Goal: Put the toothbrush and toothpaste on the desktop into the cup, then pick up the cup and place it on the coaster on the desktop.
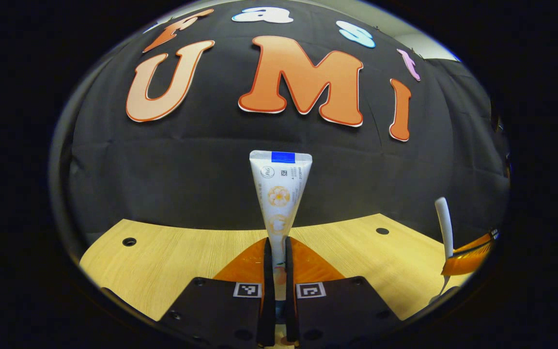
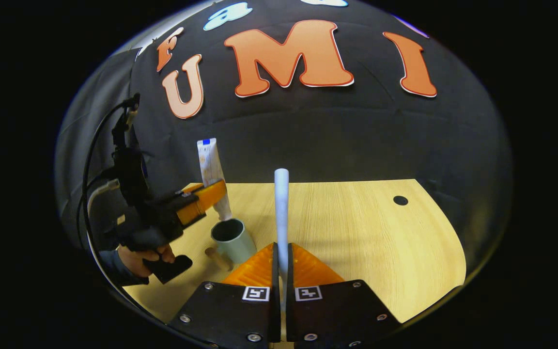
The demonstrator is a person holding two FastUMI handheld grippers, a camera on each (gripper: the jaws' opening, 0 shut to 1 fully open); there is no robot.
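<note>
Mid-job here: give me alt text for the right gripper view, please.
The right gripper holds a toothbrush upright over the wooden desktop. Farther left, the left gripper holds a toothpaste tube above the cup.

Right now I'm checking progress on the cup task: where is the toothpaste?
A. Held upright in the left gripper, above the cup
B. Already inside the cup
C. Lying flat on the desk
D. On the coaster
A: the left gripper is shut on the toothpaste, which stands upright, its lower end just above the cup.
</note>
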